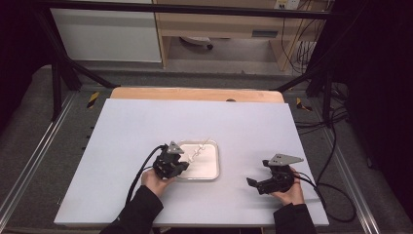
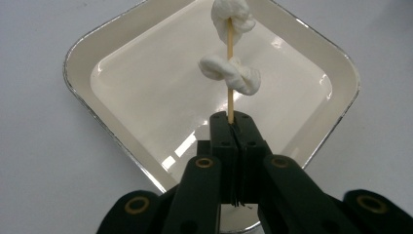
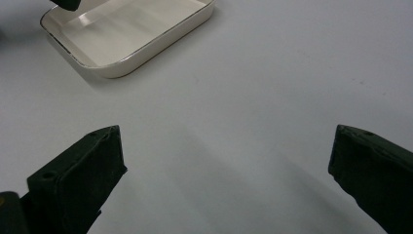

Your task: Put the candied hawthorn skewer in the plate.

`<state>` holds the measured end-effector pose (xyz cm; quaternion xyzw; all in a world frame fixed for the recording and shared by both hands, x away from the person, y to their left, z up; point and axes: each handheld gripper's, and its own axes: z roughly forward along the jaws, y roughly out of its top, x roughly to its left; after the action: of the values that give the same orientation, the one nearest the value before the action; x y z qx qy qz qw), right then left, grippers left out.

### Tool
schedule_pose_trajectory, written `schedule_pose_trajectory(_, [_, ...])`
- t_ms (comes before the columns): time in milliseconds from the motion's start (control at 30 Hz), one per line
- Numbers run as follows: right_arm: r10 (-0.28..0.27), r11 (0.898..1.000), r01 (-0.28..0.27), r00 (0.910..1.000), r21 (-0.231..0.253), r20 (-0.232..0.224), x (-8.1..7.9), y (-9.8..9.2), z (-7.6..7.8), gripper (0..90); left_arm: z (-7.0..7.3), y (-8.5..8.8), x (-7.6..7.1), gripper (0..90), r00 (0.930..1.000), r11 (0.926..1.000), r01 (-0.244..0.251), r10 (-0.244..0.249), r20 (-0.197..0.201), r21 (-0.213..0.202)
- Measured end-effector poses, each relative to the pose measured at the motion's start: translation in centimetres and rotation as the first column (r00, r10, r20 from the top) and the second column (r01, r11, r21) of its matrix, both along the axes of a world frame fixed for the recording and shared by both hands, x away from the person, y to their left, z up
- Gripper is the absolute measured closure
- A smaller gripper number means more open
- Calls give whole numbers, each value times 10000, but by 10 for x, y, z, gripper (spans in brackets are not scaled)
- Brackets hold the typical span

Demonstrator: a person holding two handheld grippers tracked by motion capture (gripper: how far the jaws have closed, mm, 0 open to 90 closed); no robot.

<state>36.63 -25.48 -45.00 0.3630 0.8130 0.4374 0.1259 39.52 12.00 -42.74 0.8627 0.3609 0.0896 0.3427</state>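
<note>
**Skewer held over the tray**

The left claw (image 2: 233, 122) is clamped on the lower end of a thin wooden skewer (image 2: 230, 83) threaded with two soft white lumps (image 2: 231, 73), one above the other. In the left gripper view the skewer stands over a shallow cream square tray with a metal rim (image 2: 97, 73), which rests on the pale grey bench (image 1: 136, 131) in front of the person's left hand (image 1: 155, 181). The right claw (image 3: 224, 161) hangs with its jaws spread wide and nothing between them, above bare bench well to the right of the tray.
</note>
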Motion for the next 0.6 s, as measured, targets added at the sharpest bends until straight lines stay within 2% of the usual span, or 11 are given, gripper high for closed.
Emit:
schedule_pose_trajectory(133, [-2,10000,2,10000,31,-12,0,0,0,4,-5,-2,0,882,10000,9996,-72,73,-39,284])
schedule_pose_trajectory(433, [-3,10000,3,10000,-12,-37,0,0,0,4,-8,-3,0,880,9996,9982,-165,178,-212,582])
schedule_pose_trajectory(600, [-16,10000,16,10000,12,-50,0,0,-1,4,-8,-4,0,877,9997,9976,-150,163,-184,681])
